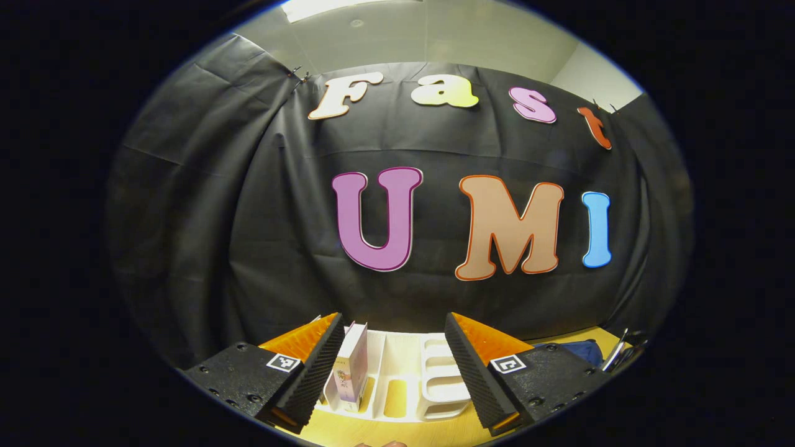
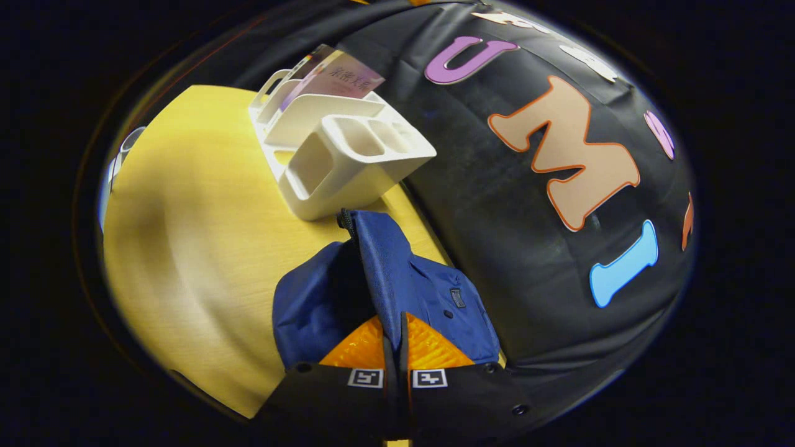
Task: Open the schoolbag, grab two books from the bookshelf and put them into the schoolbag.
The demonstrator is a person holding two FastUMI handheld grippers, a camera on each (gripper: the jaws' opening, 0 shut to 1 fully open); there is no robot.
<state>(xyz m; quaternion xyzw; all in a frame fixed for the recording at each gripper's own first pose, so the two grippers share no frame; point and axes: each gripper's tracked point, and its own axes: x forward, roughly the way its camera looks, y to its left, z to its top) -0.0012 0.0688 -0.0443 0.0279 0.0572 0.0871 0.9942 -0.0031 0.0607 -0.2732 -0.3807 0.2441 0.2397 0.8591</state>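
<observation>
Before me lies a yellow wood-grain table (image 2: 186, 248). On it stand a white plastic bookshelf (image 2: 348, 155) and, just beside it, a blue fabric schoolbag (image 2: 428, 292).

The surface (image 2: 186, 248) is pale yellow with a fine wood grain. On it stands a plain white bookshelf (image 2: 338, 152), and in the left gripper view the same white shelf (image 1: 404, 379) holds a book (image 1: 351, 366) with a white cover fading to pink and lilac. In the right gripper view the book (image 2: 348, 77) shows a mauve cover with pale lettering. The schoolbag (image 2: 397, 285) is deep blue (darker in its folds). Both the left gripper (image 1: 394, 357) and the right gripper (image 2: 395, 338) have bright orange ridged sides, black ribbed pads, and black bodies carrying small black-and-white square markers.
</observation>
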